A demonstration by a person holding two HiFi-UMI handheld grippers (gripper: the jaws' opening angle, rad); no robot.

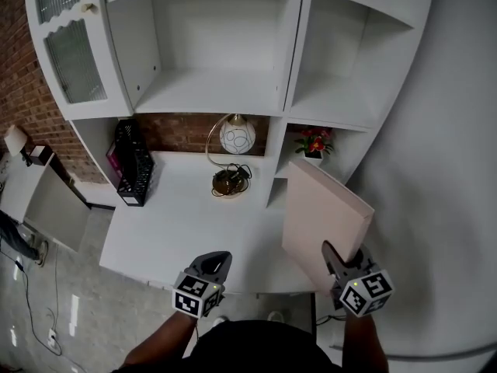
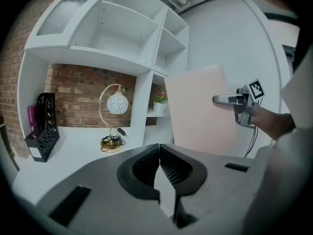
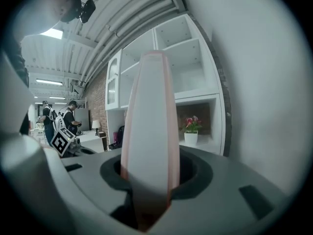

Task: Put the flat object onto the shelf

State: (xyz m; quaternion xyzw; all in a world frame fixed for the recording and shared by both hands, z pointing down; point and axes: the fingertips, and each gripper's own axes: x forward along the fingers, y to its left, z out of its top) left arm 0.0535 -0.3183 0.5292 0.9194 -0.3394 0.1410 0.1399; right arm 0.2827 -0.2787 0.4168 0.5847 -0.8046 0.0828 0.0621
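Pink flat object clamped in right tongs; left tongs closed, empty.

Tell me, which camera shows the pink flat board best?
The left gripper view: the board faces it broadside. The head view shows it tilted, in the right gripper; the right gripper view sees only its edge.

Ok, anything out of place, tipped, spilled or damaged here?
Nothing stands out. The right gripper holds the pink flat panel on edge. The globe lamp, black file rack and potted flowers all stand upright and intact.
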